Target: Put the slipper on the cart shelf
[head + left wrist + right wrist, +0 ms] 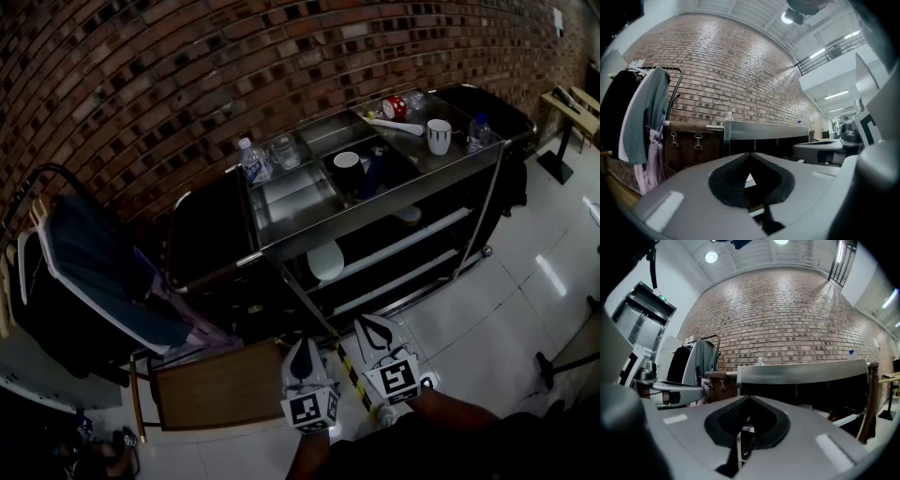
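- Jaws of the left gripper [750, 154] are seen pressed together at their tips, with nothing held between them.
- Jaws of the right gripper [749, 398] are likewise closed on nothing.
- Black ribbed pads [729, 174] are set in smooth grey shells.
- What appears to be the slipper [326, 261], pale and rounded, is seen on the lower shelf of the steel cart [375, 208], near its left end.

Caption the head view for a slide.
Left gripper and right gripper, jaws shut, face a steel cart by a brick wall.
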Action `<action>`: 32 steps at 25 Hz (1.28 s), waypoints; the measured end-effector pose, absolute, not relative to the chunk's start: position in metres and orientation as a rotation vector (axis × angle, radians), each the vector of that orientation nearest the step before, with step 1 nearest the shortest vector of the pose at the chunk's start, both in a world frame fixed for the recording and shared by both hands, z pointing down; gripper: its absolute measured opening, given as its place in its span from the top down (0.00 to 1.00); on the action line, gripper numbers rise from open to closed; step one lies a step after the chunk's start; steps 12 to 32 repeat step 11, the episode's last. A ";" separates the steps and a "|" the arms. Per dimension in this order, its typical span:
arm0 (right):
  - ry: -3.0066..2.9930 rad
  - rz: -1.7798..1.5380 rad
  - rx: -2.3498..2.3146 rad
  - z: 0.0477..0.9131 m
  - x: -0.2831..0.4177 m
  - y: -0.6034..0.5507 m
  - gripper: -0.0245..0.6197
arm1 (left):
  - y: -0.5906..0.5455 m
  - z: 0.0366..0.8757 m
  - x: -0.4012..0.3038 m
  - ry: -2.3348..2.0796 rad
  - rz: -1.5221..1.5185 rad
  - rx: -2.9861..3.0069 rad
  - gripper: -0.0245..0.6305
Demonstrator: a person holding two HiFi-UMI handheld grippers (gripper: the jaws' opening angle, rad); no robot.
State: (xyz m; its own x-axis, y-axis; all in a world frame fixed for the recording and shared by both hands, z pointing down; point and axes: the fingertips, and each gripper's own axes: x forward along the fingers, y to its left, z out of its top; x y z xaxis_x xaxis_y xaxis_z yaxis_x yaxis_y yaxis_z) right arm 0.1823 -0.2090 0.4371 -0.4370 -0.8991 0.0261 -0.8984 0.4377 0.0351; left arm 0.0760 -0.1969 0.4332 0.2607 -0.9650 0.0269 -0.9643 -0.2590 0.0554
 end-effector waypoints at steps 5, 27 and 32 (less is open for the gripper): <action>-2.617 -0.036 1.651 0.438 0.182 -0.207 0.96 | -0.193 0.426 0.080 -1.875 -0.047 2.463 0.94; -2.628 -0.119 1.653 0.426 0.179 -0.209 0.96 | -0.196 0.419 0.084 -1.888 -0.064 2.479 0.94; -2.628 -0.119 1.653 0.426 0.179 -0.209 0.96 | -0.196 0.419 0.084 -1.888 -0.064 2.479 0.94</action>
